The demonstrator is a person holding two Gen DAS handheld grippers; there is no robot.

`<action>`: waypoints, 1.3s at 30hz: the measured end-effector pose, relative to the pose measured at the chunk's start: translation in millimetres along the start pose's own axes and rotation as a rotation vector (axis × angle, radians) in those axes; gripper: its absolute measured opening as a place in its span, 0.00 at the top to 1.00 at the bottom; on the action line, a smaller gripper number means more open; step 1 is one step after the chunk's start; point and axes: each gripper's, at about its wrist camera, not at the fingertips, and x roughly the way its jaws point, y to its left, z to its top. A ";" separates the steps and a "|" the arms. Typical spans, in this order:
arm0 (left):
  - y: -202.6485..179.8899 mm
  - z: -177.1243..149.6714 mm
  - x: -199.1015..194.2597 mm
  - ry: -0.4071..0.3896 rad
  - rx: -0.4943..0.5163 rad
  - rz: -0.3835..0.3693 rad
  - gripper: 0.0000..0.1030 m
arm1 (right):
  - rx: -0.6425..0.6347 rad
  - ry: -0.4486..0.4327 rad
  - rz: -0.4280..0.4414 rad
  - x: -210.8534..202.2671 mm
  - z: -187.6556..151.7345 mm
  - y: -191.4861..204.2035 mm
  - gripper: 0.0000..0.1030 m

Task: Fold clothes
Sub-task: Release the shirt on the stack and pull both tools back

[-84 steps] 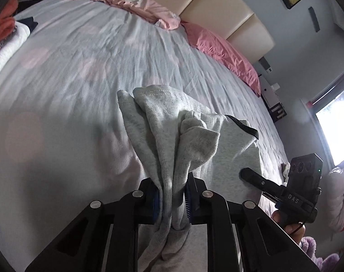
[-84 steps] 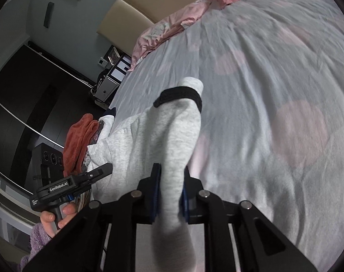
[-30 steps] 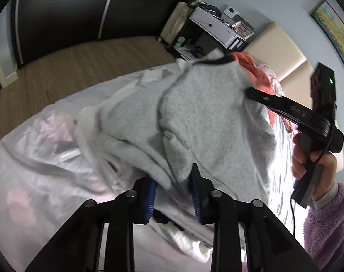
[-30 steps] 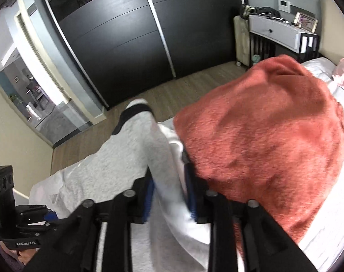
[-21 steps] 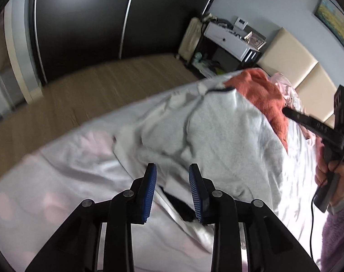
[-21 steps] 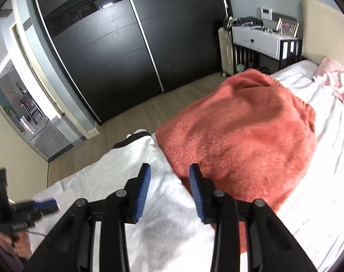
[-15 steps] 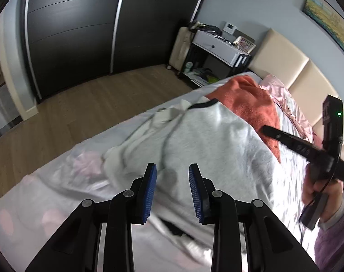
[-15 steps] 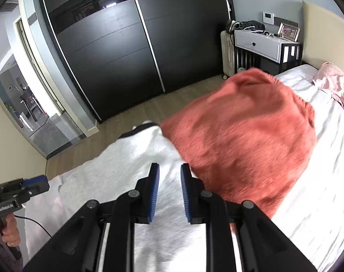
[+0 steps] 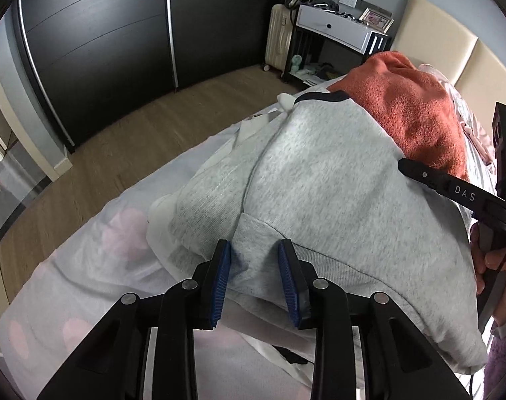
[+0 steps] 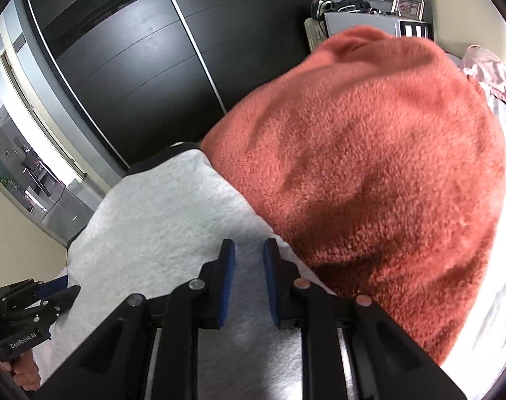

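Grey sweatshirt (image 9: 336, 180) (far edge hidden under orange fleece (image 10: 369, 166))

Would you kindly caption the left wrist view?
Open left claw over folded grey sweatshirt beside orange towel on bed.

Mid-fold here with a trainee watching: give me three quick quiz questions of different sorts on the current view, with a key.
1. True or false: the left gripper is clamped shut on the grey sweatshirt.
2. Which garment lies right beside the sweatshirt, towards the headboard? A) orange fleece B) blue jeans C) black coat
3. Fill in: the right gripper hovers over the ____ garment.

Key:
1. False; its jaws stand apart around a ribbed cuff.
2. A
3. grey
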 end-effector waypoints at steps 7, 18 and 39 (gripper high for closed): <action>-1.1 -0.7 -0.1 0.014 -0.006 0.006 0.68 | -0.001 0.036 -0.001 1.3 0.2 -6.1 0.84; -18.9 -17.7 -90.8 -0.087 0.066 0.040 0.68 | 0.007 0.014 -0.080 -118.6 3.9 30.8 0.79; -73.4 -98.4 -276.3 -0.360 0.174 0.119 0.24 | -0.015 -0.166 -0.197 -319.3 -130.0 135.3 0.49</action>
